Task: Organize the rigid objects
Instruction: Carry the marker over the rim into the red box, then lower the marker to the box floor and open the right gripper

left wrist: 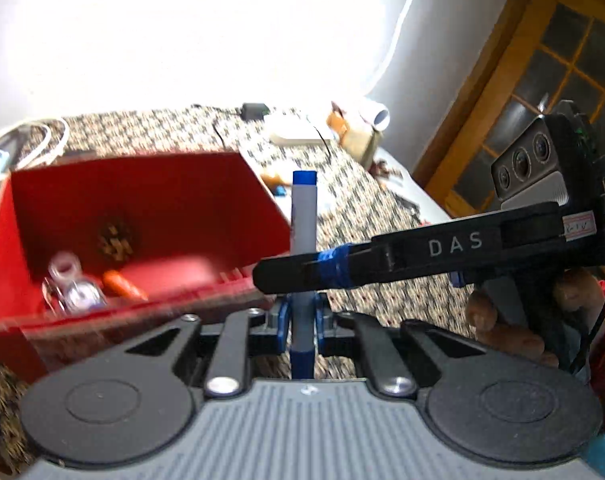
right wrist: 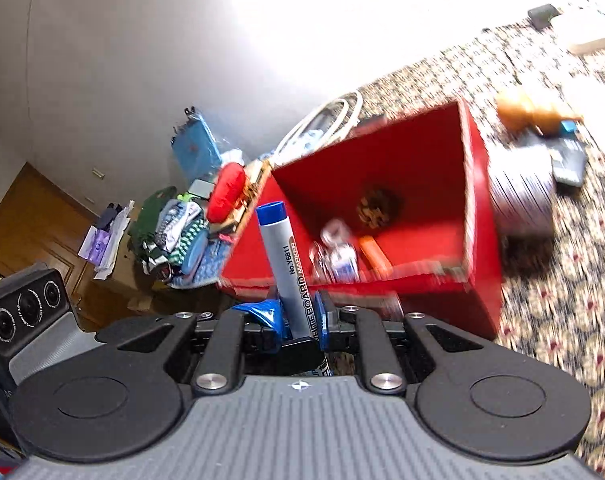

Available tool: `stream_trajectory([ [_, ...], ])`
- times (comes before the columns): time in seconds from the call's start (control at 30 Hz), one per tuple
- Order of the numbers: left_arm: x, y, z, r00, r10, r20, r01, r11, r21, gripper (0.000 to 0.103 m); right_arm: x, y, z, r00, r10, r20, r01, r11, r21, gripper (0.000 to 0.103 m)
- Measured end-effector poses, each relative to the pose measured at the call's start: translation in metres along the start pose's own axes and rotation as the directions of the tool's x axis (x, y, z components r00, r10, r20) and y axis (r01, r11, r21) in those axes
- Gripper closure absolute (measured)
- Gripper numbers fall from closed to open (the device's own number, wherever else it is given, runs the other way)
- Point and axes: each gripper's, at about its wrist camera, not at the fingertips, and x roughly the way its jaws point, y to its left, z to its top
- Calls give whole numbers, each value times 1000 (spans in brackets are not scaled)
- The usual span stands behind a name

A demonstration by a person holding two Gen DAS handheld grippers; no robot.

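— Marker [left wrist: 303, 248], where is it?
— Both tongs, left gripper [left wrist: 302, 316] and right gripper [right wrist: 300, 320], pinch it narrow; it stands just near the red box [left wrist: 150, 200].

Left wrist view: box [left wrist: 150, 216] at ten o'clock on the cloth [left wrist: 382, 216]; inside it, bottle [left wrist: 72, 288] left of tube [left wrist: 122, 284]. Marker [left wrist: 303, 240] upright at centre, just right of box. Adapter [left wrist: 294, 130] at twelve, behind.
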Motion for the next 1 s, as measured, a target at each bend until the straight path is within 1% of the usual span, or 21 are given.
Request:
stream_trajectory([
  [0.07,0,8,13,1000,9,17,-9,1000,-9,97,6,2,16,1000,-3,-2,3,1000,-16,103],
  [0.17,13,25,34,999,25,28,-25,1000,-14,97,22,6,40,1000,-20,-13,19,999,-35,103],
  [0.27,32,46,51,999,40,12,-40,999,-32,97,43,3,59,998,-49,-38,47,998,-46,103],
  [0.33,48,62,58,999,39,-16,-39,997,-61,97,60,-2,68,994,-83,-69,79,995,-53,103],
  [0.4,61,79,59,999,12,-46,-17,993,-115,96,79,-12,74,986,-125,-109,121,992,-43,103],
  [0.5,76,98,56,998,-21,-66,8,982,-190,93,98,-28,79,976,-152,-154,153,988,-4,103],
  [0.53,81,103,55,997,-19,-71,4,979,-206,94,103,-32,80,974,-157,-163,160,987,7,103],
  [0.6,94,112,53,995,26,-100,-47,975,-218,94,113,-35,81,970,-155,-186,161,987,19,103],
  [0.73,117,134,44,986,38,-162,-82,959,-271,94,134,-33,81,956,-188,-225,189,982,-16,103],
  [0.83,126,143,40,978,60,-199,-117,951,-288,95,154,-34,80,933,-249,-260,243,968,-53,103],
  [0.9,128,145,40,975,50,-218,-116,946,-302,95,165,-40,79,914,-289,-284,286,957,-55,103],
  [0.93,129,142,40,971,76,-228,-142,947,-289,95,169,-44,80,906,-296,-303,300,953,-35,103],
  [0.97,130,140,40,965,103,-243,-170,946,-276,95,171,-48,82,906,-284,-314,298,955,-6,103],
  [1.0,132,137,42,958,125,-257,-193,946,-261,95,172,-49,83,909,-283,-305,297,955,-3,103],
])
